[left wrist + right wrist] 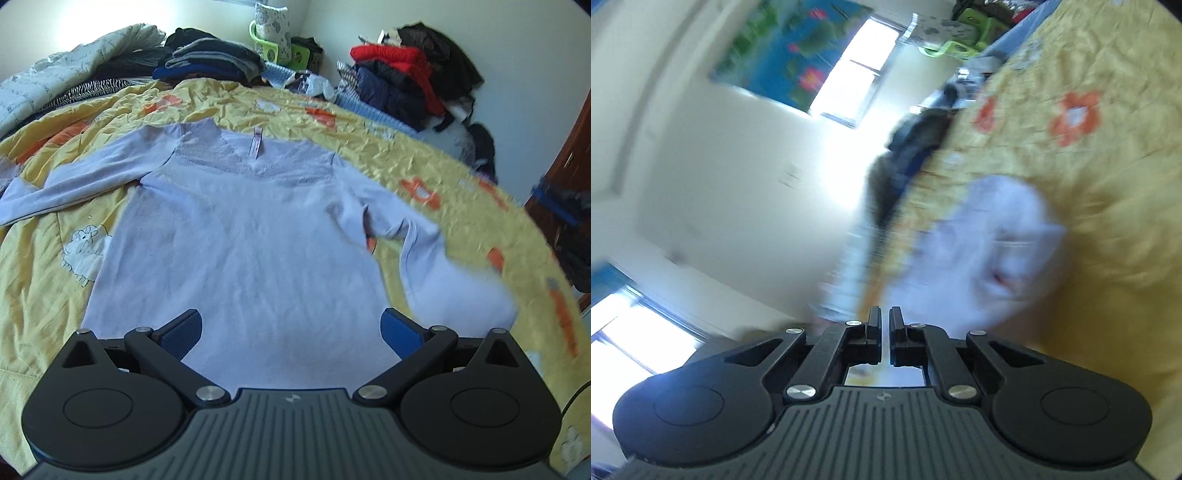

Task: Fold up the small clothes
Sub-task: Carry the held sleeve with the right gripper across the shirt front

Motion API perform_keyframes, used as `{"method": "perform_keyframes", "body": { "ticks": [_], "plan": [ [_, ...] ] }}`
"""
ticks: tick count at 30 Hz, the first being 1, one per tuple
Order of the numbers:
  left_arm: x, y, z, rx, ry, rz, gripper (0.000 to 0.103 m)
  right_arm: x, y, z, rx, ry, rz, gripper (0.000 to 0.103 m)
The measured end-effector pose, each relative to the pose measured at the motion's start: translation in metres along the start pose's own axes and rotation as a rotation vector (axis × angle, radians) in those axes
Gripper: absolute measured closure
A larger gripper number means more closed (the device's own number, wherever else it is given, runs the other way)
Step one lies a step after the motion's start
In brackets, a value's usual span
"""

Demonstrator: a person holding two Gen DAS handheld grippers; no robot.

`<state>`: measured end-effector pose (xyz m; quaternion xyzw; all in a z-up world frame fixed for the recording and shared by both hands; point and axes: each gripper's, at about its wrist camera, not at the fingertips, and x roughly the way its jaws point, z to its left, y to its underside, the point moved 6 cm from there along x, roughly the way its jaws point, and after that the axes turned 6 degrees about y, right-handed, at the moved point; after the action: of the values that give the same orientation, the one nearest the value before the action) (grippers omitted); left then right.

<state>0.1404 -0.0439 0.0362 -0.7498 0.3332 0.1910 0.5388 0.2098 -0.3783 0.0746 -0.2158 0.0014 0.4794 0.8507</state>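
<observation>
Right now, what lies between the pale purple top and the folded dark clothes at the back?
Only a strip of the yellow flowered bedcover lies between the pale purple top and the folded dark clothes. The left wrist view shows it.

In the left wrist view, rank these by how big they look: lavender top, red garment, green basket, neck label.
1. lavender top, though nearest the camera
2. red garment
3. green basket, partly hidden, so close to the red one
4. neck label

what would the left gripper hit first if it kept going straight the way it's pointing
Most likely the lilac top spread flat on the yellow quilt. The left gripper is open and tilts down over the top's lower body, with nothing else between them; how far off is unclear.
</observation>
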Motion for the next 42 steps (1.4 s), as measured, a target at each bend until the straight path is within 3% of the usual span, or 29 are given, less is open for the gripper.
{"method": "perform_keyframes", "body": {
  "ticks": [2, 4, 5, 6, 7, 8, 9, 11, 14, 17, 19, 22, 24, 28, 33, 36, 39, 42],
  "plan": [
    [-0.008, -0.005, 0.004, -0.005, -0.002, -0.039, 0.0, 0.005, 0.003, 0.03, 0.042, -0.145, 0.003, 0.095],
    [-0.014, -0.008, 0.01, -0.008, -0.019, -0.053, 0.0, 0.012, 0.011, 0.052, -0.001, -0.176, 0.027, 0.094],
    [-0.017, -0.008, 0.014, -0.012, -0.028, -0.058, 0.0, 0.014, 0.013, 0.054, -0.02, -0.145, 0.024, 0.086],
    [-0.019, -0.007, 0.018, -0.016, -0.034, -0.062, 0.0, 0.013, 0.013, 0.05, -0.028, -0.089, 0.01, 0.071],
    [-0.022, -0.006, 0.023, -0.023, -0.037, -0.064, 0.0, 0.012, 0.011, 0.037, -0.038, -0.017, -0.009, 0.061],
    [-0.024, -0.005, 0.027, -0.028, -0.04, -0.064, 0.0, 0.007, 0.009, 0.023, -0.026, 0.064, -0.036, 0.041],
    [-0.024, -0.003, 0.03, -0.03, -0.043, -0.062, 0.0, 0.003, 0.009, 0.003, 0.003, 0.145, -0.058, 0.034],
    [-0.022, 0.002, 0.036, -0.032, -0.051, -0.047, 0.0, -0.003, 0.016, -0.037, 0.061, 0.257, -0.052, 0.036],
    [-0.016, 0.008, 0.039, -0.037, -0.041, -0.019, 0.0, -0.012, 0.043, -0.089, 0.169, 0.354, -0.02, 0.039],
    [-0.01, 0.008, 0.034, -0.028, -0.021, -0.004, 0.0, -0.017, 0.07, -0.117, 0.196, 0.464, 0.02, 0.042],
    [-0.009, 0.007, 0.028, -0.011, -0.01, -0.006, 0.0, -0.018, 0.082, -0.125, 0.231, 0.477, 0.054, 0.045],
    [-0.011, 0.006, 0.022, 0.007, -0.003, -0.014, 0.0, -0.011, 0.095, -0.128, 0.282, 0.445, 0.09, 0.061],
    [-0.012, 0.007, 0.022, 0.009, -0.006, -0.018, 0.0, -0.007, 0.098, -0.128, 0.319, 0.411, 0.095, 0.092],
    [-0.015, 0.011, 0.03, -0.008, -0.018, -0.009, 0.0, -0.004, 0.099, -0.136, 0.383, 0.398, 0.077, 0.091],
    [-0.018, 0.012, 0.041, -0.028, -0.031, -0.01, 0.0, -0.016, 0.096, -0.13, 0.377, 0.412, 0.05, 0.077],
    [-0.016, 0.012, 0.043, -0.036, -0.033, -0.004, 0.0, -0.027, 0.092, -0.135, 0.384, 0.425, 0.028, 0.075],
    [-0.013, 0.012, 0.039, -0.032, -0.028, 0.007, 0.0, -0.025, 0.09, -0.135, 0.339, 0.465, 0.056, 0.075],
    [-0.011, 0.013, 0.031, -0.014, -0.019, 0.009, 0.0, -0.006, 0.099, -0.121, 0.275, 0.474, 0.18, 0.071]
  ]
}}
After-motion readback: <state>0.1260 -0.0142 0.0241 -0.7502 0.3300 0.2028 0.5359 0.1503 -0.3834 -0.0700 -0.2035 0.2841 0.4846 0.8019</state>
